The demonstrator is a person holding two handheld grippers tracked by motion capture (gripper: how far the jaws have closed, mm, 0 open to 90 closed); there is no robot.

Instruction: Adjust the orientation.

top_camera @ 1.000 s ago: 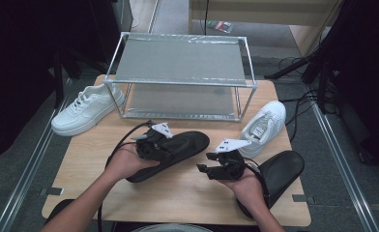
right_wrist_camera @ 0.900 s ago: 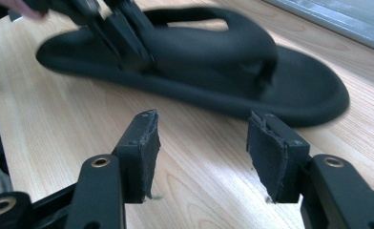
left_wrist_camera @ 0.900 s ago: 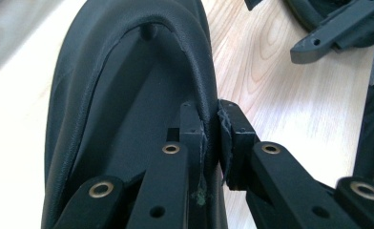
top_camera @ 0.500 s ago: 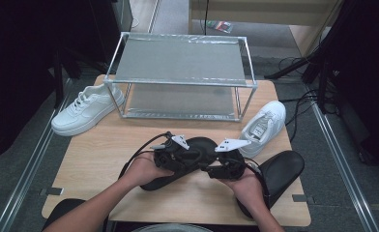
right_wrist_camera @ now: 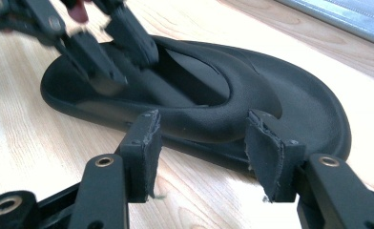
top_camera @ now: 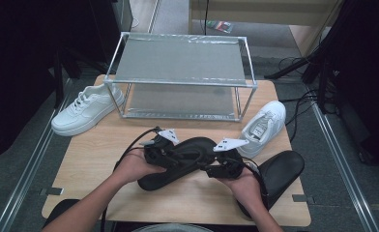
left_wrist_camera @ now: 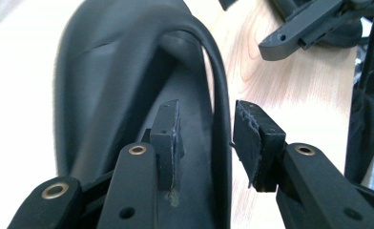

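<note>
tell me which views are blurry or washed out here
Left gripper view: the table at left is blown out to near white, and the black sandal is soft at its edges. Right gripper view: the left gripper is motion-blurred. High view: evenly lit, dark surroundings.

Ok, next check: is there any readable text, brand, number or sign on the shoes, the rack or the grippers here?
None can be read.
Black sandal: plain, no marking visible.
White sneaker at the left and white sneaker at the right: any logo too small to tell.
Metal rack: no label visible.
Coloured item on the floor beyond it: too blurred to read.
</note>
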